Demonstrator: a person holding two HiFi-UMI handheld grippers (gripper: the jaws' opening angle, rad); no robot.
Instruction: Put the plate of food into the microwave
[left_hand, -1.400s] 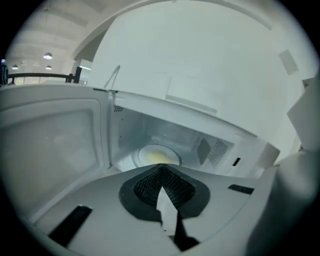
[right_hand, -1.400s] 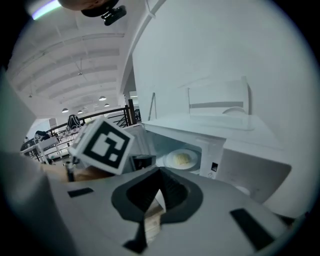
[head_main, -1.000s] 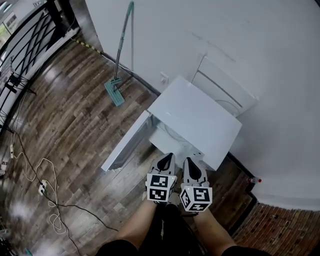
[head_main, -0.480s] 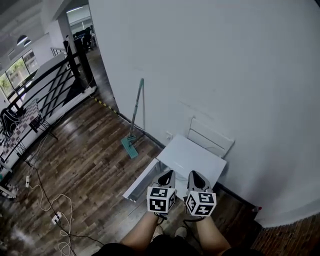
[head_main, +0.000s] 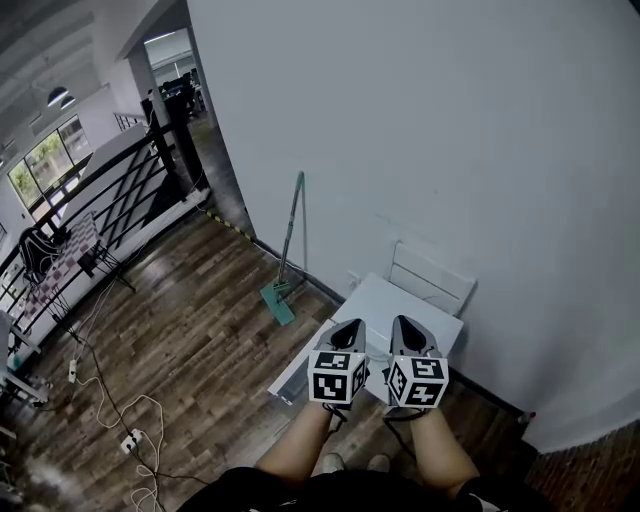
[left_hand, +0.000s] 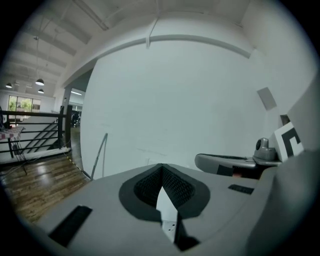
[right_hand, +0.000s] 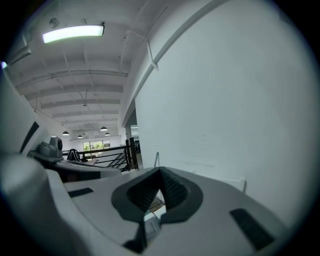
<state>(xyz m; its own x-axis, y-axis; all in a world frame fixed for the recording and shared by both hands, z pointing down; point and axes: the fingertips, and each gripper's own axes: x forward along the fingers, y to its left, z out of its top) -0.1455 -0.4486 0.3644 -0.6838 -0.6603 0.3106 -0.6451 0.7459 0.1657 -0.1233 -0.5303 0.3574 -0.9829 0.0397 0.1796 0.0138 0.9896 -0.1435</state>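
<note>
A white microwave (head_main: 405, 308) stands on the wooden floor against the white wall, and its door (head_main: 292, 368) hangs open to the left. No plate of food shows in any view. In the head view my left gripper (head_main: 349, 327) and right gripper (head_main: 406, 324) are held side by side in front of the microwave, pointing toward the wall. Both are shut with nothing between their jaws. The left gripper view shows its closed tips (left_hand: 161, 169) against the wall, with the right gripper beside it. The right gripper view shows its closed tips (right_hand: 160, 173) likewise.
A teal mop (head_main: 288, 260) leans on the wall left of the microwave. A white rack (head_main: 432, 281) stands behind it. Cables and a power strip (head_main: 128, 438) lie on the floor at the left. A black railing (head_main: 105, 205) runs along the far left.
The head view has lifted and pulled back: the microwave now looks smaller and lower, and more wall and hallway show. Both grippers stay together and shut.
</note>
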